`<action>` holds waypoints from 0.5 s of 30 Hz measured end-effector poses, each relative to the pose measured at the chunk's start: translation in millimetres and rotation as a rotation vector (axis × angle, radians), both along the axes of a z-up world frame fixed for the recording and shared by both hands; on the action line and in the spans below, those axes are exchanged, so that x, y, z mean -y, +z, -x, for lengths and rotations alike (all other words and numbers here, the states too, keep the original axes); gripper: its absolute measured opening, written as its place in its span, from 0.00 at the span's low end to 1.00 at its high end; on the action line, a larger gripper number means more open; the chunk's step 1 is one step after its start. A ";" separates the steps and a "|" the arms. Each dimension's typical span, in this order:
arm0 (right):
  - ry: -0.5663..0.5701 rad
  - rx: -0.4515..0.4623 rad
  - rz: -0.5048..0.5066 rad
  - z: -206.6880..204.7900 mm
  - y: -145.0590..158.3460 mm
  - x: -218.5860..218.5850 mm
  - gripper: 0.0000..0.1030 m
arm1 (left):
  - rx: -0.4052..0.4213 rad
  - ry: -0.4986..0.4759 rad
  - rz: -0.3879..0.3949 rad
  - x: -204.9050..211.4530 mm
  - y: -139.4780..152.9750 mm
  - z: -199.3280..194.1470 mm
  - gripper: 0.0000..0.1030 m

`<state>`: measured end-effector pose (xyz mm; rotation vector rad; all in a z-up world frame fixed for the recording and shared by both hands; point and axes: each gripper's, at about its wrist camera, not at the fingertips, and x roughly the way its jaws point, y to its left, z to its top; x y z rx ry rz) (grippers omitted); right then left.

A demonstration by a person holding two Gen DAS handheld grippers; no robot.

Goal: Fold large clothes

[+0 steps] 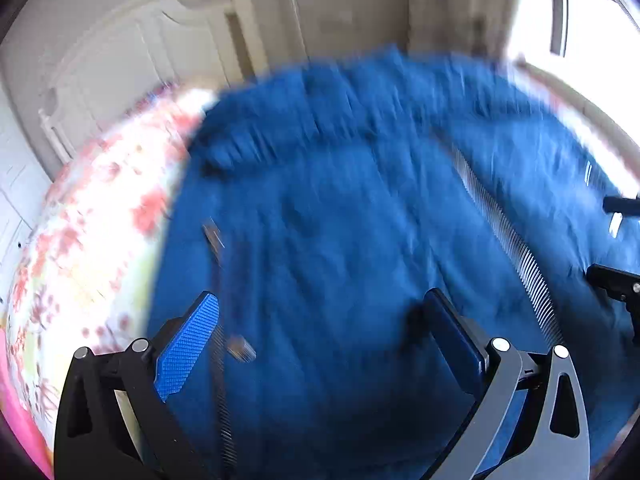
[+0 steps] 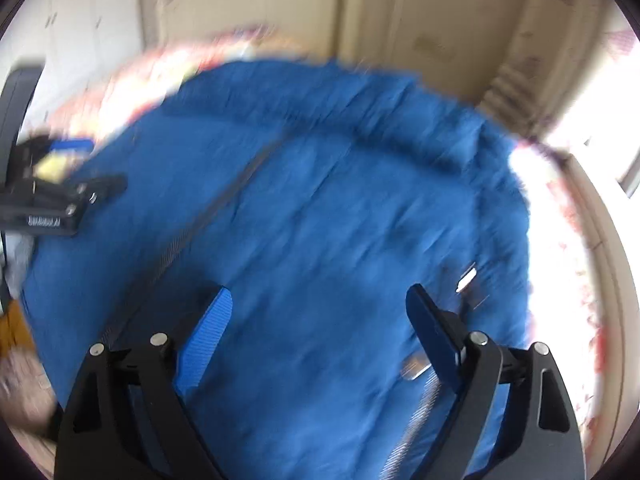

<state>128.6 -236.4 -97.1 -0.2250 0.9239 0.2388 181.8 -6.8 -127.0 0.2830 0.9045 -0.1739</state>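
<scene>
A large blue jacket [image 1: 340, 220] lies spread flat on a bed, with a grey zipper [image 1: 512, 240] running down it. It fills the right wrist view too [image 2: 320, 220], its zipper [image 2: 200, 220] at the left. My left gripper [image 1: 320, 304] is open and empty above the jacket's lower part. My right gripper [image 2: 320, 300] is open and empty above the jacket. The right gripper shows at the right edge of the left wrist view [image 1: 616, 280]; the left gripper shows at the left edge of the right wrist view [image 2: 60, 196]. Both views are blurred.
The jacket lies on a floral bedsheet [image 1: 92, 240] that shows left of it and at the right in the right wrist view [image 2: 560, 240]. A cream headboard [image 1: 132, 52] and wall stand behind. A bright window [image 1: 592, 20] is at the right.
</scene>
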 end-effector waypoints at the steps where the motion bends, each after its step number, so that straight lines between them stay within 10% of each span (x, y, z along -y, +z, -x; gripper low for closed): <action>1: -0.016 0.011 -0.017 2.5 1.3 3.5 0.86 | -0.013 0.011 0.037 -5.7 -3.1 -2.2 0.96; 15: -0.062 0.053 -0.133 68.8 -9.4 41.5 0.92 | 0.023 0.062 0.139 -70.0 -7.7 61.9 0.96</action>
